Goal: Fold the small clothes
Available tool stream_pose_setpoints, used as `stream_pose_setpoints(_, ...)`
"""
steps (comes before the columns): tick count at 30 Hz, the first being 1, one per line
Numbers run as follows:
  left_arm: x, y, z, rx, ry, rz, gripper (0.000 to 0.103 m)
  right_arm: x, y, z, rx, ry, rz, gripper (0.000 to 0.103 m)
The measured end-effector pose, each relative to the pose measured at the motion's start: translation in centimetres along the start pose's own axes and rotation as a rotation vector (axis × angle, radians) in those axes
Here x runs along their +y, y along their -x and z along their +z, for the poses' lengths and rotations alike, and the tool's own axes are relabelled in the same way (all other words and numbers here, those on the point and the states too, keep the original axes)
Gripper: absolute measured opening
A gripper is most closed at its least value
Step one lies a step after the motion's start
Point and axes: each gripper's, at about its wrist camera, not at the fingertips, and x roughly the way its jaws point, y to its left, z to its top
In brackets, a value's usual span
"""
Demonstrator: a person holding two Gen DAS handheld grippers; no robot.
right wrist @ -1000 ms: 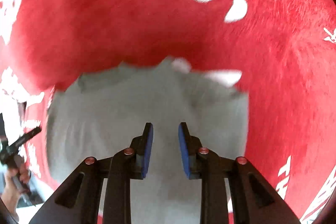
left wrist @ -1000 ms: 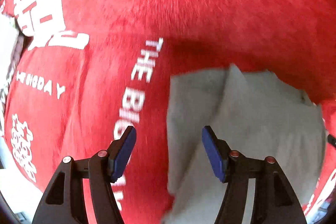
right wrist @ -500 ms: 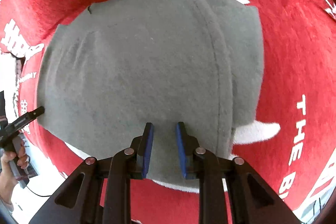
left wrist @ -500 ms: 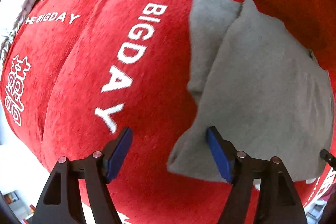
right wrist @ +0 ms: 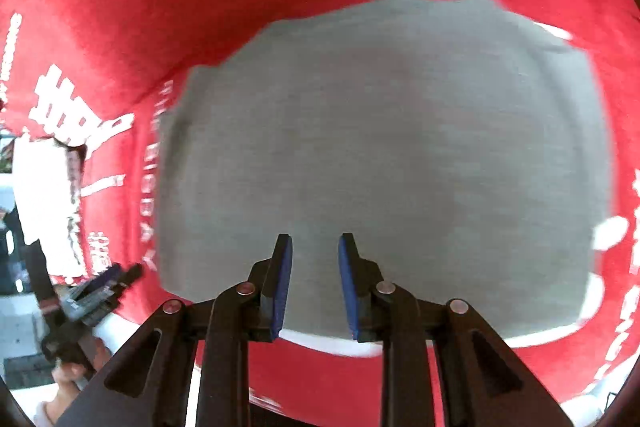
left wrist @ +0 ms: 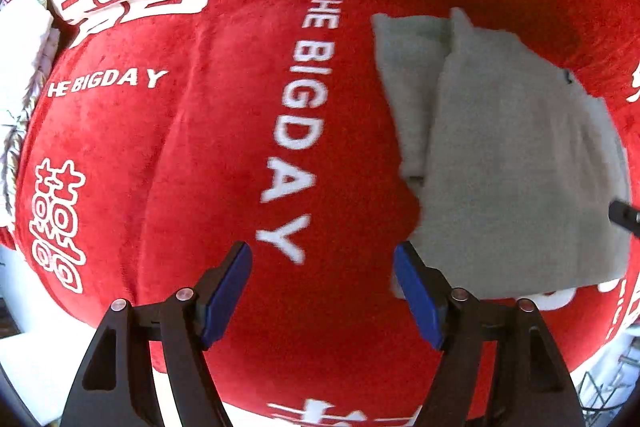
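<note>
My left gripper (left wrist: 322, 291) points straight down over the red blanket (left wrist: 208, 155). Its jaws have just been opening and now stand wide apart, with only red plush and the white lettering "THE BIGDAY" (left wrist: 298, 115) between them. To the far left of this gripper, at the blanket's edge, lies a white cloth (left wrist: 24, 39). The grey garment (left wrist: 520, 167), folded flat with one layer overlapping another, lies to the right of this gripper; its near left corner sits just beside my right-hand fingertip (left wrist: 416, 291). Whether they touch cannot be determined.

My right gripper (right wrist: 315, 287) is tilted steeply downward above the same grey garment (right wrist: 380, 147). Its jaws stand a narrow gap apart and clamp nothing; the garment's near edge shows in the gap between them. The garment extends ahead of this gripper and to both sides. Far to its left, my left hand (right wrist: 74, 367) holds the other gripper's handle.
</note>
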Motion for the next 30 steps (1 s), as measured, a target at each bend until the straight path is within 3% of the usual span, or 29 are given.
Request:
stream_pose_setpoints(1, 0.4, -0.1, 0.1, 0.001, 0.0, 0.014, 0.078, 1.9, -1.1, 0.4, 0.008, 0.011, 0.022, 0.026)
stream_pose_setpoints(3, 1.3, -0.1, 0.1, -0.018, 0.003, 0.06, 0.097, 4.6, -2.6, 1.1, 0.016, 0.028, 0.045, 0.026)
stream_pose_setpoints(6, 2.4, 0.1, 0.2, -0.036, 0.013, 0.076, 0.097, 8.4, -4.9, 2.1, 0.02, 0.06, 0.07, 0.031)
stream_pose_setpoints(8, 3.3, -0.1, 0.4, -0.022, 0.037, 0.048, 0.097, 10.4, -6.3, 2.6, 0.035, 0.043, 0.098, 0.046)
stream_pose_setpoints(10, 4.2, -0.4, 0.5, -0.012, 0.063, 0.027, 0.097, 11.7, -7.4, 2.9, 0.041, 0.014, 0.127, 0.052)
stream_pose_setpoints(16, 5.4, -1.2, 0.2, 0.009, 0.07, 0.05, 0.097, 12.9, -9.4, 4.7, 0.003, -0.068, 0.152, 0.053)
stream_pose_setpoints(18, 5.7, -1.3, 0.1, 0.012, 0.072, 0.033, 0.097, 12.8, -9.6, 5.1, -0.015, -0.098, 0.122, 0.052)
stream_pose_setpoints(19, 5.8, -1.3, 0.1, 0.014, 0.073, 0.016, 0.097, 13.0, -10.0, 5.4, -0.033, -0.12, 0.093, 0.045)
stream_pose_setpoints(20, 6.0, -1.2, 0.0, 0.013, 0.078, 0.001, 0.097, 12.8, -10.2, 5.7, -0.049, -0.15, 0.079, 0.026)
stream_pose_setpoints(22, 6.4, -1.0, 0.1, 0.005, 0.089, -0.01, 0.097, 12.4, -11.2, 6.0, -0.045, -0.193, 0.099, 0.012)
stream_pose_setpoints(26, 7.2, -0.9, 0.4, -0.002, 0.111, -0.032, 0.097, 13.5, -14.2, 6.1, 0.023, -0.131, 0.094, 0.011)
stream_pose_setpoints(30, 7.5, -1.2, 0.8, 0.008, 0.129, -0.036, 0.097, 14.1, -14.1, 6.1, 0.055, -0.083, 0.118, 0.011)
